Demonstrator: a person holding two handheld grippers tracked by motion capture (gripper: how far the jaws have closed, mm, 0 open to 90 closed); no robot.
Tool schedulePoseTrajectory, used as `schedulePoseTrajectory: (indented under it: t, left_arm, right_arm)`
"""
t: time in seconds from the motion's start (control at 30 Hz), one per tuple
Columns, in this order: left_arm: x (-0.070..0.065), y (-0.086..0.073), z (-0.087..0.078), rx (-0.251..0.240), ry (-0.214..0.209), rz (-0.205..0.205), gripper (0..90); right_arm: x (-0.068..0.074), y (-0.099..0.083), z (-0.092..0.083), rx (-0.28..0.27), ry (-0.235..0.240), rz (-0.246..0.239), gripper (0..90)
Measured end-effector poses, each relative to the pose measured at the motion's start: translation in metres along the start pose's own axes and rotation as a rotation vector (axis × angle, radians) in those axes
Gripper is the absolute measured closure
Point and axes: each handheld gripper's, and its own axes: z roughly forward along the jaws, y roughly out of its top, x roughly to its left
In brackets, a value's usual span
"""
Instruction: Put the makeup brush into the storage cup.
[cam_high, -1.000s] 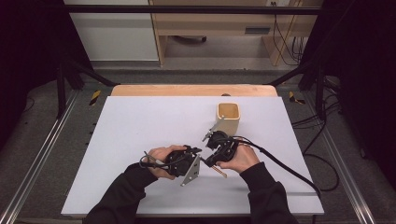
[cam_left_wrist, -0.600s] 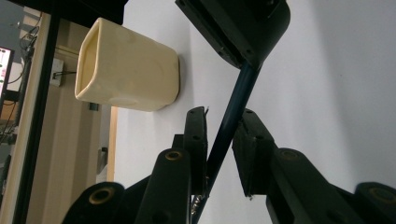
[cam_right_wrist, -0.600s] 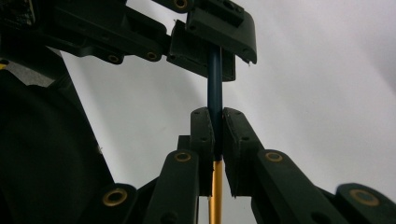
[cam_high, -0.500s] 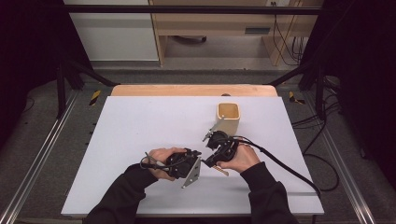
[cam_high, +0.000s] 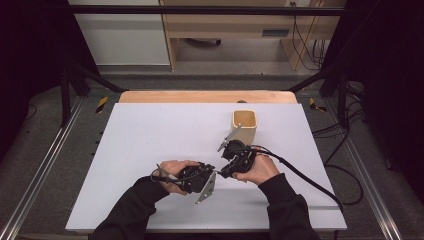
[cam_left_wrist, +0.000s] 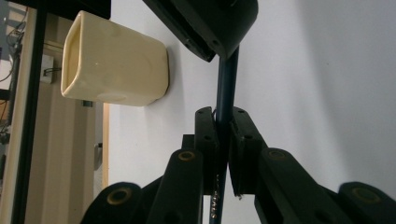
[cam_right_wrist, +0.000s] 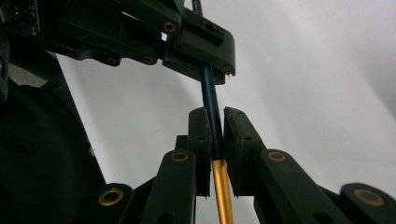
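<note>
A thin pen with a dark blue barrel (cam_left_wrist: 226, 84) and a gold section (cam_right_wrist: 222, 186) spans the short gap between my two grippers, just above the white table (cam_high: 150, 140). My left gripper (cam_left_wrist: 223, 122) has just been closing and its pads now press on the blue barrel. Facing it, my right gripper (cam_right_wrist: 213, 117) is shut on the same pen where blue meets gold. From above, the left gripper (cam_high: 212, 176) and right gripper (cam_high: 225, 170) meet tip to tip near the table's front middle, each in a hand.
A cream square cup (cam_high: 244, 125) stands upright just behind the right hand; it also appears as the cup (cam_left_wrist: 114, 58) beyond the left jaws. A black cable (cam_high: 305, 177) trails right from the right gripper. A wooden strip (cam_high: 200, 96) edges the table's far side.
Both hands stay where they were. From above, no difference in the grips can be made out.
</note>
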Motion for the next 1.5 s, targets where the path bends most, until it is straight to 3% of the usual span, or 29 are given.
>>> schedulePoseTrajectory:
  t: [0.3,0.43,0.73,0.93,1.13,1.33,1.5]
  left_arm:
    - [-0.001,0.001,-0.002,0.009,-0.004,0.0,83.5]
    - [0.0,0.0,-0.004,0.024,-0.004,-0.011,83.5]
    - [0.003,-0.009,-0.005,0.075,-0.003,-0.077,83.5]
    - [0.004,-0.019,-0.009,0.086,0.001,-0.153,83.5]
    - [0.004,-0.03,-0.012,0.073,-0.004,-0.281,83.5]
    - [0.003,-0.039,-0.014,0.069,-0.014,-0.408,83.5]
    - [0.001,-0.045,-0.016,0.062,-0.009,-0.51,83.6]
  right_arm:
    - [-0.001,0.0,0.0,-0.004,-0.009,-0.006,79.4]
    - [-0.002,0.0,-0.001,-0.027,-0.024,-0.013,73.7]
    - [-0.006,-0.005,-0.018,-0.174,-0.13,-0.025,44.2]
    - [-0.011,-0.014,-0.034,-0.288,-0.207,0.003,31.6]
    - [-0.016,-0.032,-0.049,-0.4,-0.257,0.014,25.2]
    - [-0.022,-0.053,-0.056,-0.463,-0.247,0.057,25.1]
    - [-0.022,-0.065,-0.051,-0.48,-0.249,0.076,25.1]
